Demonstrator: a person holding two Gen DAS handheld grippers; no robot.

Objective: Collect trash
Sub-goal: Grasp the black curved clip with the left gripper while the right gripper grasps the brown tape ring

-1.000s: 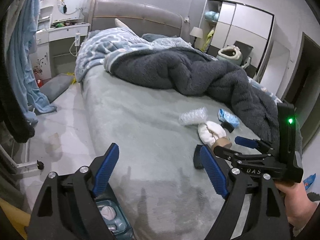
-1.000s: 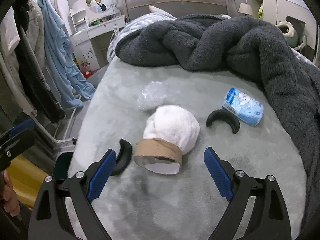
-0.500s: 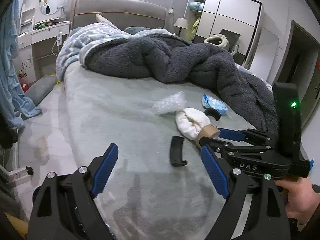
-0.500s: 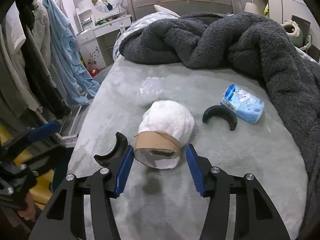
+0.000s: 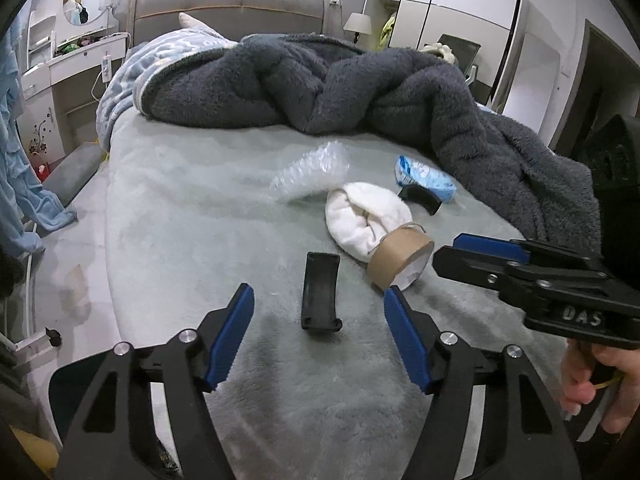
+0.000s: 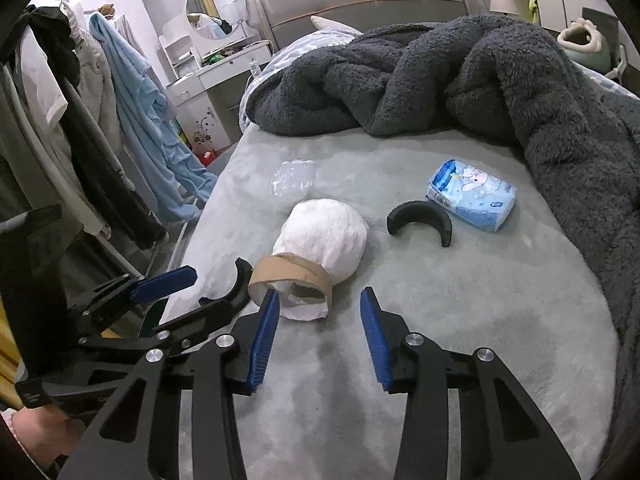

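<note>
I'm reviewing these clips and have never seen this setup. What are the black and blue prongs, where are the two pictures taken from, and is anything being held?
There is no robot: a person holds a two-finger tool in each hand, with a camera on each looking along its fingers. One picture is from the left gripper, one from the right gripper. Both are open and hold nothing. On the bed lie a tape roll against a white cloth bundle, two curved black pieces, a tissue pack and clear bubble wrap. The right fingers are nearest the tape roll.
</note>
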